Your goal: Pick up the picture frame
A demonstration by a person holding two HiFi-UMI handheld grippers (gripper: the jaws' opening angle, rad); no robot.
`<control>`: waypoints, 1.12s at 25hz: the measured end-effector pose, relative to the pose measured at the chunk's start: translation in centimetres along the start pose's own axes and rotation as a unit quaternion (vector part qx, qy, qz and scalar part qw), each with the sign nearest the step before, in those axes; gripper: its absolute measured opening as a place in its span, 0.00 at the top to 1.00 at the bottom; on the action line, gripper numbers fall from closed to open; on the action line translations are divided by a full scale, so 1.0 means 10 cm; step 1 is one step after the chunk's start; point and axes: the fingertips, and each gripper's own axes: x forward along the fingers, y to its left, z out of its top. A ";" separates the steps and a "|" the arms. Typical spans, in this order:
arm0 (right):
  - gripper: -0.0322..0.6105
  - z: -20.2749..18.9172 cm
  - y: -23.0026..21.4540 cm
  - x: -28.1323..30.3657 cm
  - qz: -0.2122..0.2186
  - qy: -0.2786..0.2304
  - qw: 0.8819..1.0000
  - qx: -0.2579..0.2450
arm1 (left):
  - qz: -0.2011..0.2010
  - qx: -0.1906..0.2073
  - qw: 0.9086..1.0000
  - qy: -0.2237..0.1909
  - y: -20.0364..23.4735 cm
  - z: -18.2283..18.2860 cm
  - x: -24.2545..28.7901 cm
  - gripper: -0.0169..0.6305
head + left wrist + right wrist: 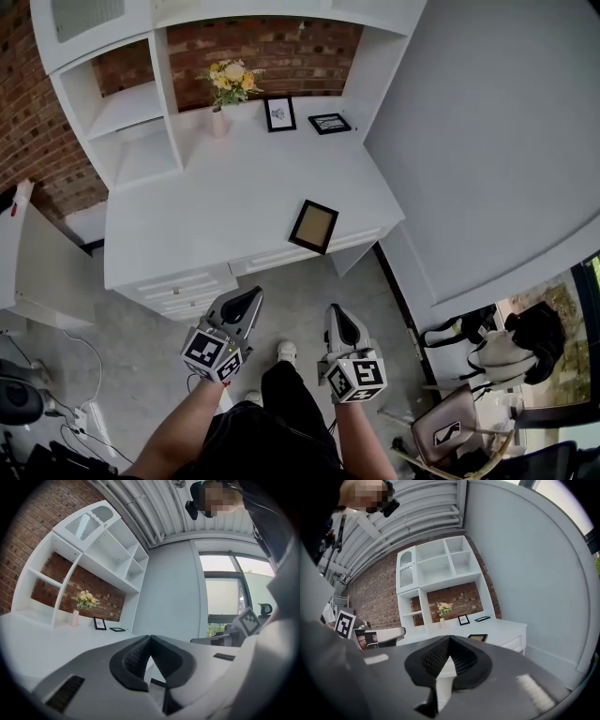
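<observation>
A black picture frame [314, 226] with a tan inside lies flat near the front edge of the white desk [216, 216]. It also shows in the right gripper view, as the picture frame [478, 637] just past the jaws. My left gripper [246, 302] and right gripper [339, 315] hover side by side above the floor, short of the desk's front and apart from the frame. Both point toward the desk. The jaws of each meet at the tips with nothing between them. In the left gripper view the jaws hide the frame.
At the desk's back stand a vase of yellow flowers [225, 86], a small upright frame [279, 113] and a flat frame [329, 123]. White shelves [131, 112] rise behind. A grey wall [487, 141] closes the right. A chair [450, 429] stands at the lower right.
</observation>
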 end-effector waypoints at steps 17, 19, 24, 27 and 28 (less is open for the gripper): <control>0.95 -0.25 -0.42 0.61 0.032 0.042 0.998 0.028 | 0.024 -0.027 0.999 0.030 0.21 -0.33 0.62 0.98; 0.95 -0.32 -0.47 0.65 0.031 0.054 0.998 0.031 | 0.025 -0.031 0.999 0.034 0.21 -0.37 0.68 0.98; 0.95 -0.43 -0.60 0.77 0.033 0.069 0.996 0.044 | 0.025 -0.034 0.998 0.045 0.24 -0.48 0.84 0.98; 0.95 -0.49 -0.67 0.85 0.035 0.077 0.995 0.049 | 0.029 -0.038 0.997 0.055 0.27 -0.57 0.90 0.98; 0.95 -0.51 -0.70 0.88 0.035 0.081 0.995 0.048 | 0.030 -0.040 0.997 0.058 0.27 -0.60 0.92 0.98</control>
